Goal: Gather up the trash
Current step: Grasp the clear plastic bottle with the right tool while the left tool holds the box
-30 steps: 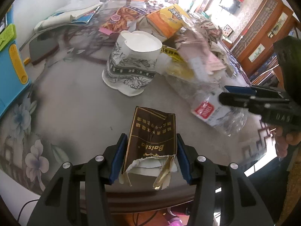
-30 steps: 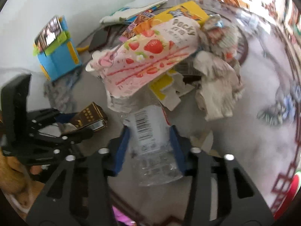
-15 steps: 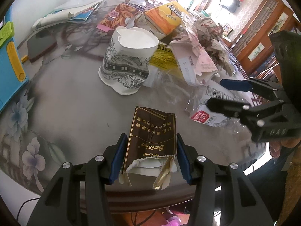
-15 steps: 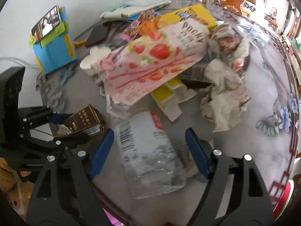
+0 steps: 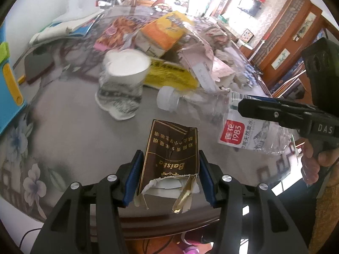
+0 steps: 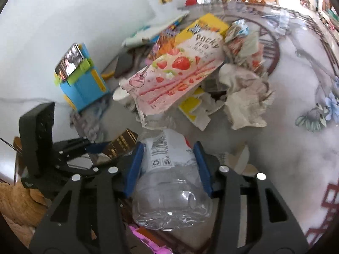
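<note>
Brown carton clenched in left jaws — right's, closing, on bottle.

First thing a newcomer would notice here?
Both tongs are loaded: the left tongs clamp a torn brown cigarette pack at the table's near edge, and the right tongs, which have just been closing, grip a crushed clear water bottle. Behind them, a strawberry Pocky box tops a heap of crumpled wrappers.
</note>
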Available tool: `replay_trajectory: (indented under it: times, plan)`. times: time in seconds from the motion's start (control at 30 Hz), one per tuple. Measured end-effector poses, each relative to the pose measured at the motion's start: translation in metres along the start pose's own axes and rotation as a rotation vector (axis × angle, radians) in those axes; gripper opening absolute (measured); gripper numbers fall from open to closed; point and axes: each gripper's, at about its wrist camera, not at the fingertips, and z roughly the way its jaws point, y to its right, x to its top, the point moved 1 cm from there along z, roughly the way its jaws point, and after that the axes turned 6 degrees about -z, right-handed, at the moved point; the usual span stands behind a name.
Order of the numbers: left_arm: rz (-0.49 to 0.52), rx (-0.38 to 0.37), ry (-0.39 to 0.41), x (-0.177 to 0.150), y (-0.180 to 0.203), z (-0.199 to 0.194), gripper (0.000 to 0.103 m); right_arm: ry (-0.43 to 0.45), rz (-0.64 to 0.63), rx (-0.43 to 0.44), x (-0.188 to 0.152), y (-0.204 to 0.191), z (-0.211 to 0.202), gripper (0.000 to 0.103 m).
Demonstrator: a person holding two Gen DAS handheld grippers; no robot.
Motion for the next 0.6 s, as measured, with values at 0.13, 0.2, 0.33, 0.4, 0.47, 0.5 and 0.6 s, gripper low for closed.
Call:
replay_trajectory:
  times: [0.13,0.2,0.33,0.4,0.47,0.5,0.6]
  plan:
    - [0.026,-0.002,-0.002,0.001,0.014,0.002,0.048,-0.032,-0.025,-0.1,-0.011,0.007,-0.002,0.048]
    - [0.035,-0.001,-0.005,0.001,0.016,0.003,0.048,-0.056,-0.026,-0.119,-0.018,0.013,-0.005,0.048]
    - [0.033,0.007,-0.015,0.002,0.016,0.008,0.048,-0.085,-0.087,-0.219,-0.024,0.012,-0.005,0.05]
    - [0.029,0.01,-0.019,0.002,0.015,0.01,0.048,-0.1,-0.173,-0.291,-0.024,0.004,0.0,0.053]
    - [0.027,0.013,-0.022,0.002,0.015,0.011,0.048,-0.121,-0.243,-0.323,-0.024,-0.005,0.007,0.061]
    - [0.027,0.014,-0.023,0.002,0.015,0.011,0.048,-0.135,-0.265,-0.325,-0.023,-0.009,0.012,0.062]
    - [0.019,0.019,-0.02,0.002,0.014,0.01,0.048,-0.177,-0.294,-0.343,-0.023,-0.011,0.025,0.063]
